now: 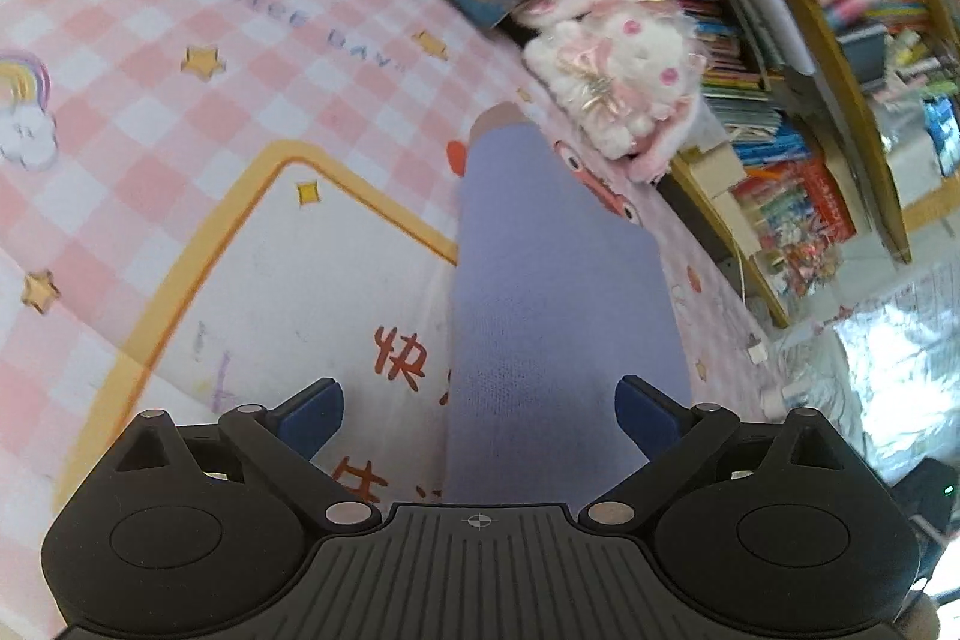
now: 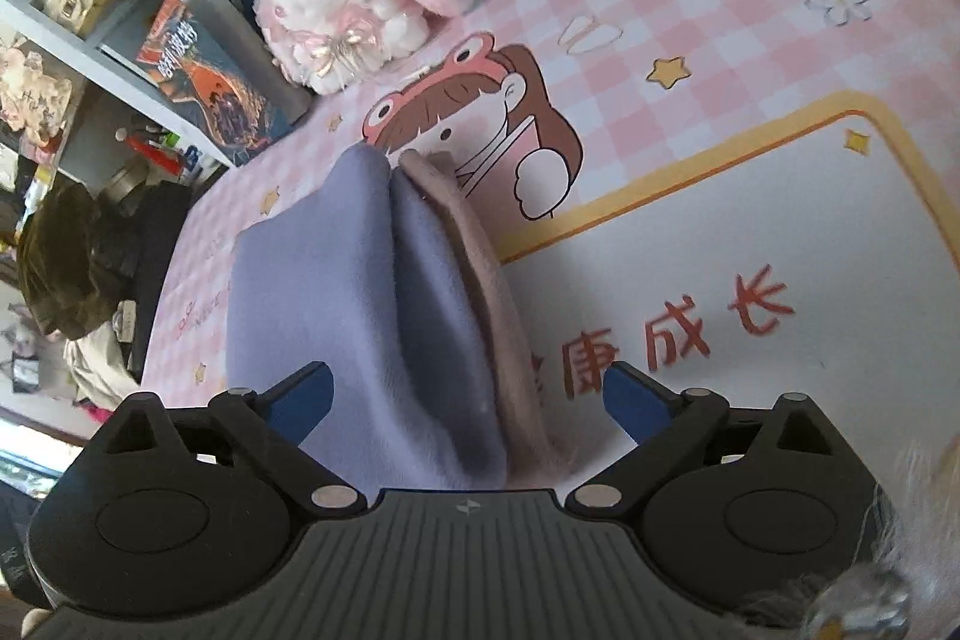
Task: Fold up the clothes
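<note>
Lavender fleece fills the middle of both wrist views: the folded garment (image 2: pixel 354 304) lies on our table (image 2: pixel 750 58), which is covered by a pink checked mat (image 1: pixel 120 58) with a white panel outlined in yellow.

In the right wrist view the cloth shows two lavender layers meeting at a crease, with a mauve-brown edge (image 2: pixel 480 292) running along their right side. Its far end reaches close to the table's far edge, just short of the cartoon girl print. Our right tool (image 2: pixel 468 394) has its blue fingers spread wide on either side of the near end of the cloth, gripping nothing. To the right of the cloth, the white panel is open surface.

In the left wrist view the garment (image 1: pixel 552 292) runs as a narrow strip away from us. Our left tool (image 1: pixel 480 409) is likewise spread apart, the strip between its fingers and touching neither. Bare mat stretches wide to the left.

Along the far edge sit a plush bunny (image 2: pixel 336 10) and a leaning book (image 2: pixel 204 94), with a packed bookshelf (image 1: pixel 798 58) behind; room there is tight.
</note>
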`<act>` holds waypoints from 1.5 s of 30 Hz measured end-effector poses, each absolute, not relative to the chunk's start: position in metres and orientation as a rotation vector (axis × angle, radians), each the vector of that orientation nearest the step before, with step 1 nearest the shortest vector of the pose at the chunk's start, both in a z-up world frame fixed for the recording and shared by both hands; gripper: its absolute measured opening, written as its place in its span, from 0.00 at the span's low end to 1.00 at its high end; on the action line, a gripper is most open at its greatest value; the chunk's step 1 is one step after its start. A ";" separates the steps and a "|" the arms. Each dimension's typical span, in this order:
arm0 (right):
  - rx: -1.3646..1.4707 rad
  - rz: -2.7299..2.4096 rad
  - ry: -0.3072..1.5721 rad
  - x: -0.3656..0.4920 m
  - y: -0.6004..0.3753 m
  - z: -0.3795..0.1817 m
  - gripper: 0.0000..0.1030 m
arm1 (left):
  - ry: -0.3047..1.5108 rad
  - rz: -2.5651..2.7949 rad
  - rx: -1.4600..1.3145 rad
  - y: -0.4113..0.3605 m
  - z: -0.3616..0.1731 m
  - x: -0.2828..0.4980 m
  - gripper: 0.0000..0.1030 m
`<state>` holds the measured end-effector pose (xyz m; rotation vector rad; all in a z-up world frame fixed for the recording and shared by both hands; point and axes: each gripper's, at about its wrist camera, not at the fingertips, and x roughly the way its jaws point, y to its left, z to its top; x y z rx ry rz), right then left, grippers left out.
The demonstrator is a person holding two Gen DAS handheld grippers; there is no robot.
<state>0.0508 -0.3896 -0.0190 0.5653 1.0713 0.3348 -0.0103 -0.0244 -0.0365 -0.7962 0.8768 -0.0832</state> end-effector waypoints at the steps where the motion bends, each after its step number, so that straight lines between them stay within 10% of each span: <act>1: 0.566 0.345 1.084 0.056 -0.390 -0.022 0.92 | 0.883 -0.081 -0.809 -0.025 -0.039 -0.008 0.95; 7: 0.592 0.401 1.128 0.074 -0.390 -0.035 0.73 | 0.894 -0.050 -0.813 -0.028 -0.040 0.004 0.89; 10: 0.620 0.453 1.160 0.081 -0.388 -0.042 0.49 | 0.912 -0.061 -0.815 -0.031 -0.041 0.011 0.76; 19: 0.513 0.555 1.125 0.088 -0.371 -0.031 0.27 | 0.891 -0.092 -0.728 -0.051 -0.024 0.019 0.42; 27: 0.460 0.585 1.098 0.083 -0.370 -0.026 0.25 | 0.936 -0.094 -0.662 -0.050 -0.024 0.028 0.50; 35: 0.563 0.584 1.171 0.091 -0.374 -0.044 0.45 | 0.966 -0.139 -0.803 -0.043 -0.046 0.032 0.63; 45: 0.497 0.632 1.108 0.090 -0.359 -0.032 0.29 | 0.902 -0.155 -0.717 -0.058 -0.026 0.027 0.43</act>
